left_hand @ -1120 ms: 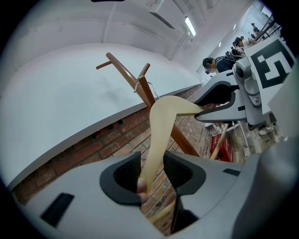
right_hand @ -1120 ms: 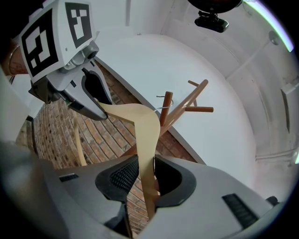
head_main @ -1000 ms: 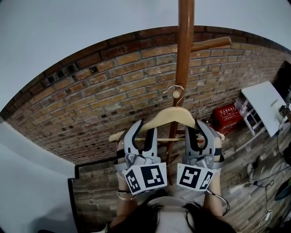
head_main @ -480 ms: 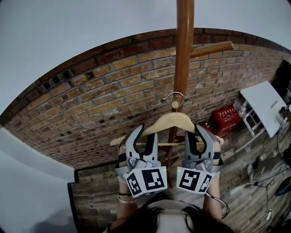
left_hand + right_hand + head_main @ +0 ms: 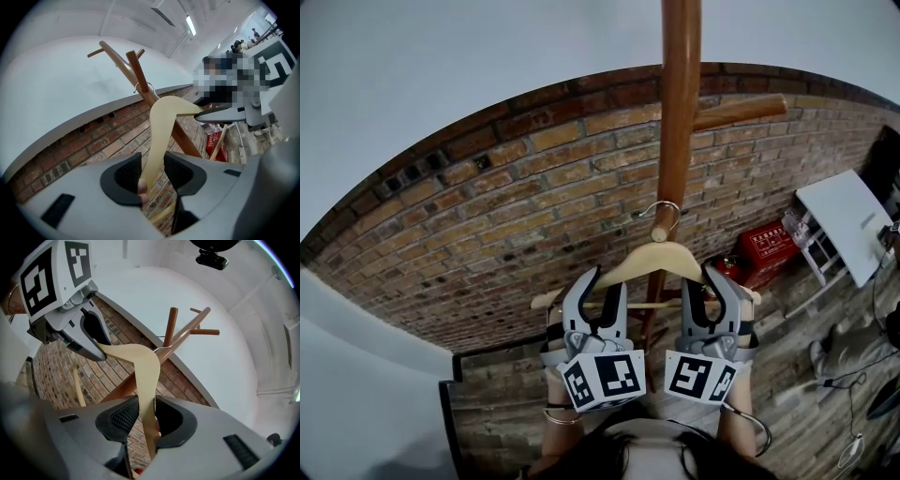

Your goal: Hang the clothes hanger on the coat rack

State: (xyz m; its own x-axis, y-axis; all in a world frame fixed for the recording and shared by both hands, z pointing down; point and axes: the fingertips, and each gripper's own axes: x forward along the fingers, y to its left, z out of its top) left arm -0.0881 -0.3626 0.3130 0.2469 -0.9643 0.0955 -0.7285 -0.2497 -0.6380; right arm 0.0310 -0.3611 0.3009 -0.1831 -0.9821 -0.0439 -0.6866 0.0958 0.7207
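**Q:** How are the claws set, and what is held?

**A:** The left claw (image 5: 152,172) is closed on the left arm of the clothes hanger (image 5: 161,124), with the pale wood pinched between its ribbed pads. The right claw (image 5: 144,416) is closed in the same way on the right arm. The hanger is thus carried at both shoulders and held roughly level, just in front of the coat rack (image 5: 678,112).

**Q:** What has been altered since a second ago?

**A:** The wire hook (image 5: 661,208) was then level with the rounded tip of the lower peg (image 5: 659,232). It is now found past that tip, looped round the peg and nearer the pole. The hook is therefore judged to be threaded on. The hanger's weight is probably not yet given over to the peg, since both claws are still clamped.

**Q:** What is left to be done?

**A:** By this reading, the hanger is to be lowered until the hook bears on the peg, and then both claws are to be opened and drawn back.

**Q:** How are the hands posed?

**A:** Both claws are raised side by side before the person, with the jaws directed up and away toward the rack. The marker cubes (image 5: 602,378) are turned back toward the head camera, and the wrists lie below them. A brick wall (image 5: 534,187) is seen behind.
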